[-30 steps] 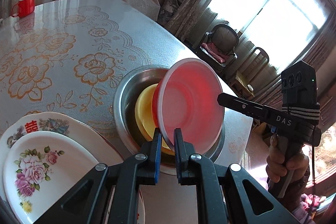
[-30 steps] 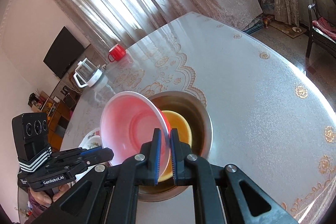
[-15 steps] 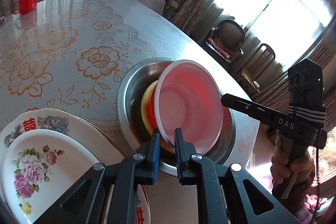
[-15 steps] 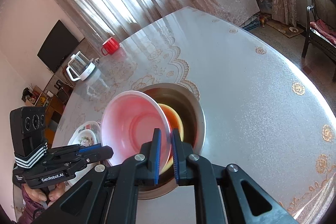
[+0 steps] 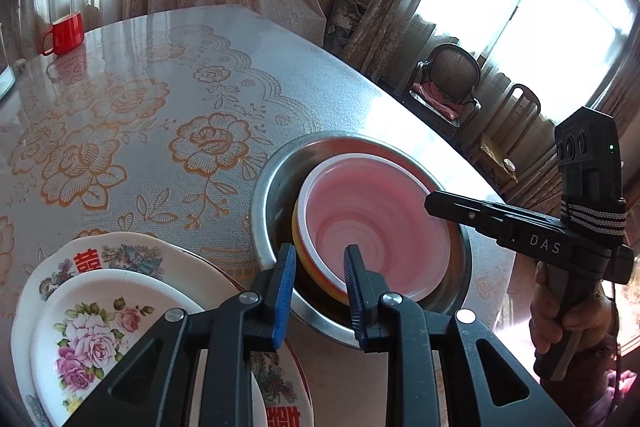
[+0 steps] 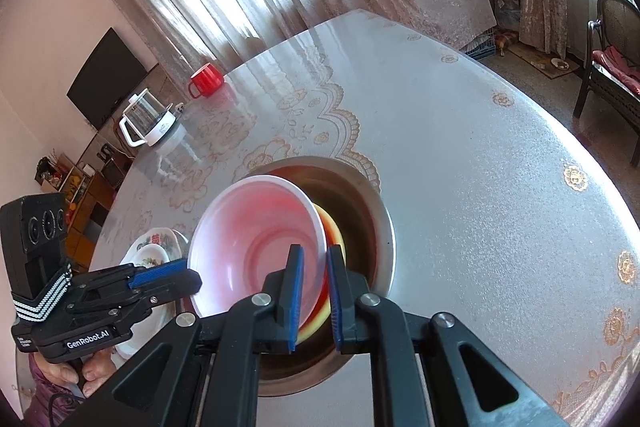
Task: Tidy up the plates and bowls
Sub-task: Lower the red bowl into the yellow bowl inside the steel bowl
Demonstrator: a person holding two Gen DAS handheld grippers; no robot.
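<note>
A pink plastic bowl [image 5: 376, 227] rests in a yellow bowl [image 5: 298, 247] inside a steel basin [image 5: 266, 187]. My left gripper [image 5: 320, 291] is open, its blue pads on either side of the pink bowl's near rim. My right gripper [image 6: 314, 291] is open too, its jaws straddling the pink bowl [image 6: 256, 247] at the opposite rim; the yellow bowl [image 6: 334, 231] and basin [image 6: 380, 227] show behind. Two floral plates [image 5: 104, 311] are stacked left of the basin.
The round table [image 5: 120, 99] has a lace-pattern cover. A red mug [image 5: 66, 33] and a glass kettle [image 6: 148, 123] stand at the far side. Chairs [image 5: 448, 87] stand past the table edge near the window.
Both grippers have opened and let go of the pink bowl. The bowl has dropped from tilted in the air into the yellow bowl in the basin.
</note>
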